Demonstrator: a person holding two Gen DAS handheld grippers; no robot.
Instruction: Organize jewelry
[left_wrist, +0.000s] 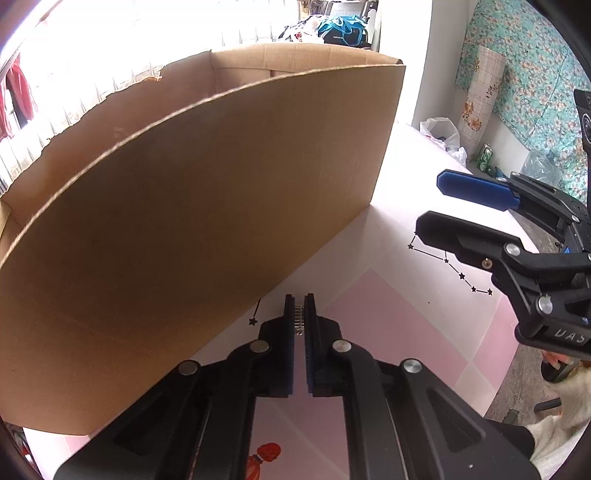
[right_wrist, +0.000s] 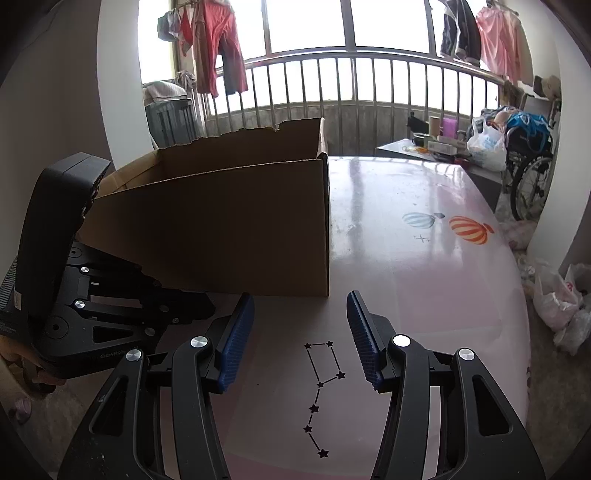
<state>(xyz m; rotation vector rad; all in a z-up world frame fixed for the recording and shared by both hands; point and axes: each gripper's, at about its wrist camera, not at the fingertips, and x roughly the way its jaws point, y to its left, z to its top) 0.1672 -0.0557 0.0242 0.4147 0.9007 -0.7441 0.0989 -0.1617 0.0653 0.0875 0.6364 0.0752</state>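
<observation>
The left gripper (left_wrist: 299, 314) pinches a small silver chain (left_wrist: 299, 316) beside the cardboard box (left_wrist: 207, 206), likely bound inside; the right gripper (right_wrist: 300, 339) waits half-open, empty.

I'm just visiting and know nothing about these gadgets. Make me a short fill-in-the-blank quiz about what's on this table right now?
1. The left gripper is shut on a small silver piece of ____.
2. The right gripper has its fingers spread apart and holds ____.
3. The big open container on the table is a cardboard box, brown in ____.
4. Printed on the pink tabletop between the right gripper's fingers is a line of black ____.

Missing words: jewelry; nothing; colour; stars
</observation>
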